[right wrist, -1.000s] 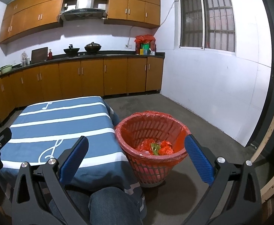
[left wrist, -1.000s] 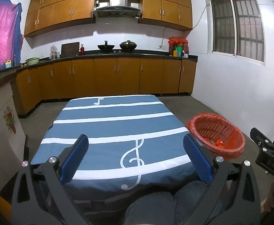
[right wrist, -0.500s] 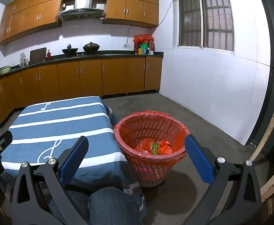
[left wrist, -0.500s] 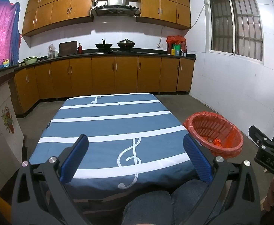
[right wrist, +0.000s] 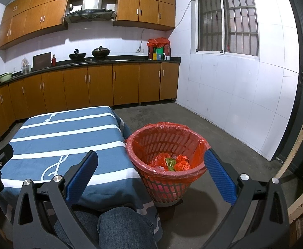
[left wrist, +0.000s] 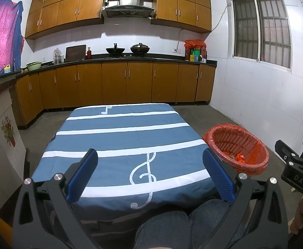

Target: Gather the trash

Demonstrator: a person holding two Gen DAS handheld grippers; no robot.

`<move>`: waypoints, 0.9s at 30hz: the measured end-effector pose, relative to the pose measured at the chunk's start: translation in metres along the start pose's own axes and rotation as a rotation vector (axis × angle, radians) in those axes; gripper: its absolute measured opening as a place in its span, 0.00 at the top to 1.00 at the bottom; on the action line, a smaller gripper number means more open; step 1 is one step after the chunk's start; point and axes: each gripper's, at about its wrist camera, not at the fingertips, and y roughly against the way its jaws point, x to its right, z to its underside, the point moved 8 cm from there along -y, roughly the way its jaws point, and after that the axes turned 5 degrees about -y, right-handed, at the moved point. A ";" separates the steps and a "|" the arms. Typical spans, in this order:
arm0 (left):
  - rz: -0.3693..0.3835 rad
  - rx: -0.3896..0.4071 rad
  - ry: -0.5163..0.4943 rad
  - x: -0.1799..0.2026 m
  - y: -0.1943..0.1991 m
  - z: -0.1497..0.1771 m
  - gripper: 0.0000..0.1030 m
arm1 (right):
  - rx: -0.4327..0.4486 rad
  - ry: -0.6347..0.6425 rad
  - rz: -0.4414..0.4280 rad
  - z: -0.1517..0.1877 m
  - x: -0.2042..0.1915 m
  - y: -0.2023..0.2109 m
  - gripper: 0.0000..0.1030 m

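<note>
1. My left gripper [left wrist: 149, 172] hangs over the near edge of the table [left wrist: 118, 137], jaws spread wide, holding nothing. Blue striped cloth under it, with no litter that I can see.
2. My right gripper [right wrist: 151, 171] is likewise wide open and holding nothing, aimed at the near rim of the trash basket [right wrist: 166, 184].
3. The basket stands on the floor just beside the table's right corner. Its red liner bag [right wrist: 198, 148] is folded over the rim.
4. The trash [right wrist: 171, 162], crumpled red pieces and a green wrapper, lies at the bottom of the basket. I judge collecting largely done, unless the bag itself must come out.
5. Risks: the basket looks light, so a nudge from my right fingers could tip it and spill the load.
6. The liner is thin; pinching it against the lattice could tear it.
7. My knees [left wrist: 184, 224] sit close below both grippers; a downward move may snag the hanging cloth.
</note>
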 end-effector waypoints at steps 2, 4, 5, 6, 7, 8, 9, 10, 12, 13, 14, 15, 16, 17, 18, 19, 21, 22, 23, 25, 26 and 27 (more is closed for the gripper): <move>0.000 -0.001 0.000 0.001 0.000 0.000 0.04 | 0.000 0.000 0.000 0.000 0.000 0.000 0.02; -0.001 0.000 0.000 0.001 0.000 0.000 0.04 | 0.000 0.000 0.000 0.000 0.000 0.000 0.02; -0.001 0.000 0.000 0.001 0.000 0.000 0.04 | 0.000 0.000 0.000 0.000 0.000 0.000 0.02; 0.000 0.000 0.000 0.001 0.000 0.000 0.04 | 0.000 0.000 0.000 0.000 0.000 0.000 0.02; 0.000 -0.001 0.001 0.001 0.000 0.000 0.04 | -0.001 0.000 0.000 0.000 0.000 0.000 0.02; -0.001 0.000 0.000 0.001 0.000 0.001 0.04 | -0.001 0.000 0.000 0.000 0.000 0.000 0.02; -0.001 -0.001 0.000 0.001 0.000 0.001 0.04 | -0.002 0.000 0.001 0.000 -0.001 0.000 0.02; 0.000 -0.002 0.001 0.001 0.000 0.001 0.04 | -0.002 0.000 0.001 0.000 -0.001 0.000 0.02; 0.000 -0.002 0.002 0.002 0.000 0.001 0.04 | -0.001 0.000 0.000 0.000 -0.001 0.000 0.02; 0.000 -0.001 0.002 0.002 0.000 0.001 0.04 | -0.001 0.000 0.000 0.000 -0.001 0.000 0.02; 0.000 -0.001 0.002 0.001 0.000 0.000 0.04 | -0.001 0.001 0.001 0.000 -0.001 0.000 0.02; 0.000 -0.001 0.002 0.001 0.000 0.000 0.04 | -0.001 0.001 0.000 0.000 -0.001 0.000 0.02; 0.000 -0.001 0.002 0.002 0.000 0.000 0.04 | -0.001 0.001 0.001 0.000 -0.001 0.000 0.02; 0.000 -0.001 0.002 0.001 0.000 0.000 0.04 | -0.001 0.000 0.001 0.000 -0.001 0.000 0.02; 0.000 -0.001 0.002 0.002 0.000 0.000 0.04 | -0.002 0.000 0.000 0.000 -0.001 0.000 0.02; 0.000 -0.001 0.001 0.002 0.000 0.000 0.04 | -0.002 0.000 0.000 0.000 -0.001 0.000 0.02; 0.001 -0.002 0.001 0.002 0.000 0.001 0.04 | -0.001 0.000 0.001 0.000 -0.001 0.000 0.02; 0.000 -0.001 0.002 0.002 0.000 0.001 0.04 | -0.002 0.000 0.000 0.000 -0.001 0.000 0.02; 0.001 -0.001 0.001 0.002 0.000 0.001 0.04 | -0.002 0.000 0.001 0.000 -0.001 0.000 0.02; -0.001 -0.001 0.001 0.002 0.000 0.001 0.04 | -0.002 0.001 0.001 0.000 -0.001 0.000 0.02; 0.000 -0.001 0.002 0.002 0.000 0.001 0.04 | -0.002 0.001 0.001 0.000 -0.001 0.000 0.02; 0.000 -0.001 0.002 0.002 0.000 0.001 0.04 | -0.002 0.001 0.001 0.000 0.000 0.000 0.02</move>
